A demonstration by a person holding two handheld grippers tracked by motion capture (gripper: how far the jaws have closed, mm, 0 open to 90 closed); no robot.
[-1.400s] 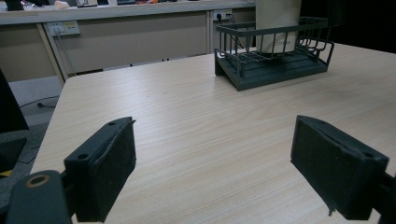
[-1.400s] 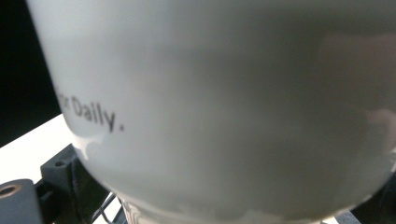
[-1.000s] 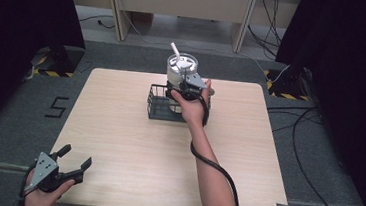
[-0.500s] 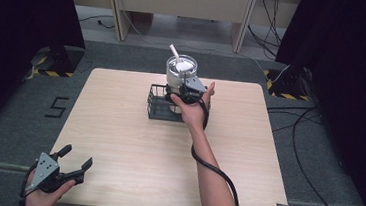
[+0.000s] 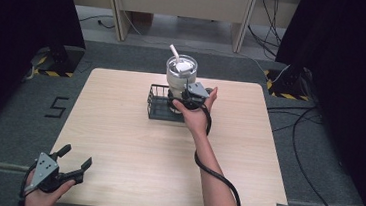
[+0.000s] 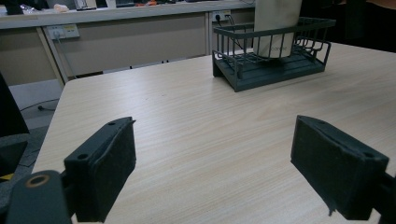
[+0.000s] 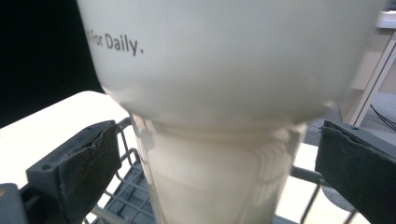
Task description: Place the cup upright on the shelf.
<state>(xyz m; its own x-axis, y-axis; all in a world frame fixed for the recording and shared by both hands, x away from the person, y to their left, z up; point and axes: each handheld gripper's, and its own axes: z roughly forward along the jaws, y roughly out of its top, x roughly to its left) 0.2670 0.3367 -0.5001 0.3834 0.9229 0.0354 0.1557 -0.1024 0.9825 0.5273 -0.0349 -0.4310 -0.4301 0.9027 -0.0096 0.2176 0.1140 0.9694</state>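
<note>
Cream tumbler (image 5: 180, 75) stood upright in the wire basket (image 5: 156, 105), far centre. Right gripper (image 7: 215, 172) spread around its narrow base, not pinching; left gripper (image 5: 67, 169) spread, idle near-left. Advice: close squarely below the flare.

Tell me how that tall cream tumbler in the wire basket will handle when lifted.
The tumbler looks top-heavy: wide above, narrow base, so it may tip. Its smooth wall could slip between the right gripper pads. The basket rim may catch it.

Hand-held gripper (image 6: 215, 172) gapes over table (image 6: 187, 121); cup (image 6: 276, 25), apparently, in basket (image 6: 273, 51).
</note>
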